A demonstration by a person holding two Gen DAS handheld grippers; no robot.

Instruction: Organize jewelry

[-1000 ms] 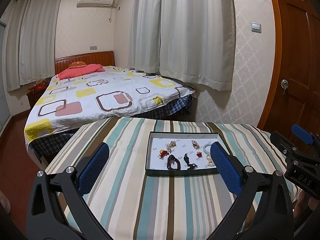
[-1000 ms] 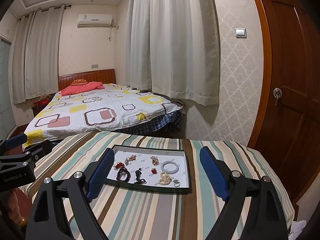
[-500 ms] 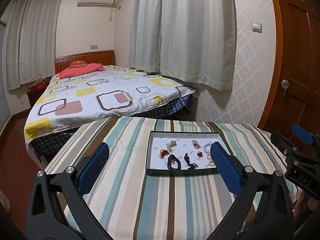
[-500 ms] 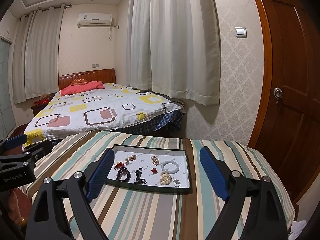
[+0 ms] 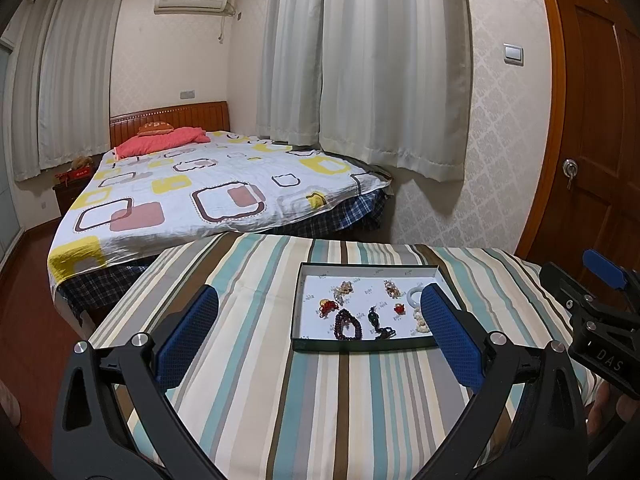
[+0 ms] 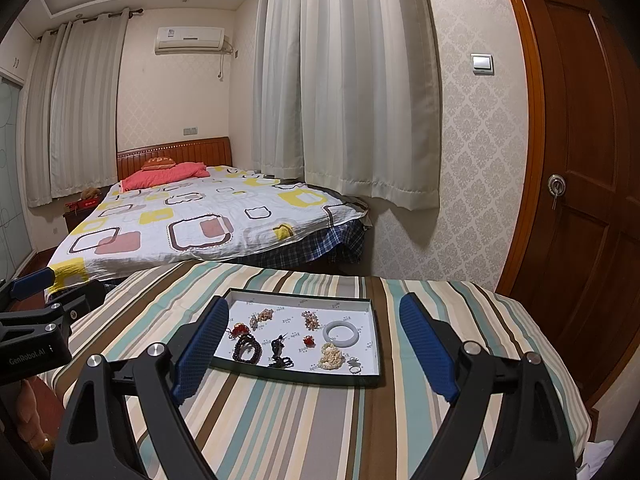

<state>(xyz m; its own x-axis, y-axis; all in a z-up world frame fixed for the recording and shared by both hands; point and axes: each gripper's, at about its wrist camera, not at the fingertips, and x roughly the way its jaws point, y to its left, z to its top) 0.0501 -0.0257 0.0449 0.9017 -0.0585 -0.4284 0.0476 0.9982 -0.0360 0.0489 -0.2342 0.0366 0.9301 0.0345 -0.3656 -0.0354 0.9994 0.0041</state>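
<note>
Striped tablecloth (image 6: 304,420) bears jewelry tray (image 6: 372,366) — both jaws spread.

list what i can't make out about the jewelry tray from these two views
- Left wrist view: the white bangle and the pale bead cluster are partly hidden behind the left gripper's right finger.
- Right wrist view: the tray's left edge and part of the red piece sit behind the right gripper's left finger.
- Both views: clasps and bead details are too small to tell.
</note>
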